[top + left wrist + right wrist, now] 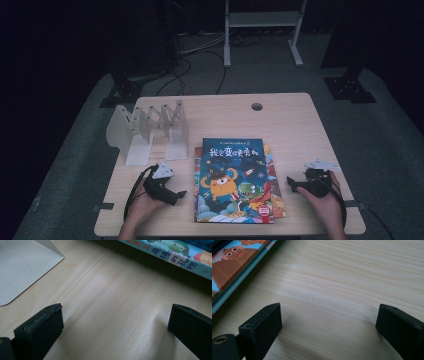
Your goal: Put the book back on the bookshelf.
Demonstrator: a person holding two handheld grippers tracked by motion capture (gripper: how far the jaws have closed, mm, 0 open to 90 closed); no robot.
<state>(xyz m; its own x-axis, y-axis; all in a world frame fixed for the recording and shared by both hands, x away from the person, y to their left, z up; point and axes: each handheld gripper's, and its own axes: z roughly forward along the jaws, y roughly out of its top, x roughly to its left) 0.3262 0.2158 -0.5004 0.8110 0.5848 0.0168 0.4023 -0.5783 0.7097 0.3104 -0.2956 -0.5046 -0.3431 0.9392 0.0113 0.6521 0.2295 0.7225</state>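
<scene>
Start-of-approach step, nothing gripped. Left gripper [176, 194] rests low on the tabletop [290, 120], jaws spread wide and empty; in the left gripper view only bare wood lies between them, the spine edge of the picture-book stack [172, 257] sits ahead and off past the right jaw, well apart, and the white base plate of the bookend rack [22, 270] lies ahead past the left jaw. Right gripper [291, 184] likewise low, jaws wide apart, holding nothing; in the right gripper view the books' edge [234, 267] is ahead and out beyond the left jaw, not between the jaws, no contact. From the high view the stack [234, 180] lies flat between the two grippers, top book with a monster cover, at least one more under it and offset, jaws of both grippers pointing inward at it from either side. White accordion-style bookend rack [150, 131] stands beyond the left gripper, slots empty. Judged step: lining up on the stack, likely to lift a book and stand it in the rack. Next move calls for bringing a jaw pair in level with the top book's edge, one jaw over the cover and one under it, so only that one book gets pinched; thin flat edge, so a low, shallow angle is needed, and the other gripper may have to steady the books below.
</scene>
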